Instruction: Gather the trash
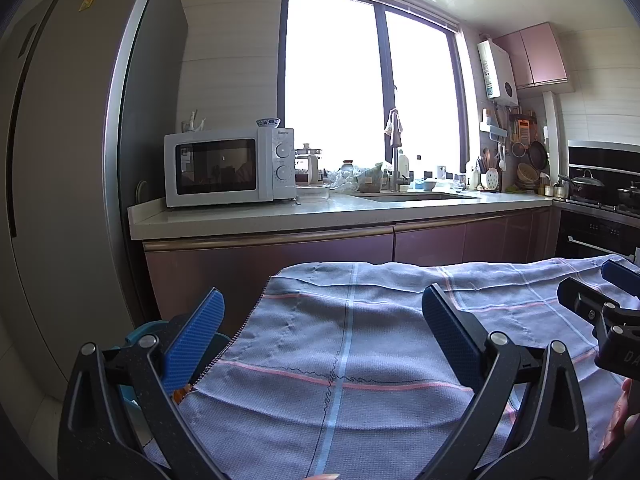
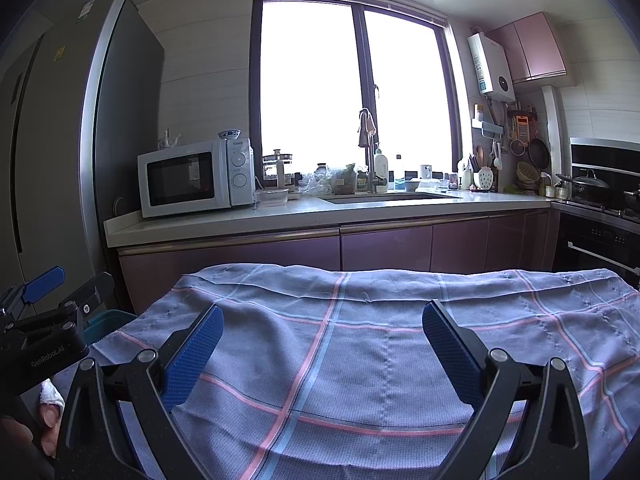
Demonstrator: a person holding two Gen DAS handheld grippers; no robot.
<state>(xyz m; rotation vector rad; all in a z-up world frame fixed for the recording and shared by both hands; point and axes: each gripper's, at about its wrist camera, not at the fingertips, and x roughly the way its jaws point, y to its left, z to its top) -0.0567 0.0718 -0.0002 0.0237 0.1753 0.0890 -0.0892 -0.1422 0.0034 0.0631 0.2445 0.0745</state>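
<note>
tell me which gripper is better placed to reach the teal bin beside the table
Left, probably. The left gripper hangs over the left edge of the checked cloth, with the teal bin just below its left finger. The right gripper sits over the middle of the cloth, farther away. Both are open and empty.

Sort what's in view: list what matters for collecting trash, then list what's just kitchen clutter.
Job:
left gripper, open
right gripper, open
teal bin at the table's left edge, likely for trash
checked cloth on the table; no trash visible on it

Lying about:
microwave
bowl on top of it
sink tap
pan on the stove
</note>
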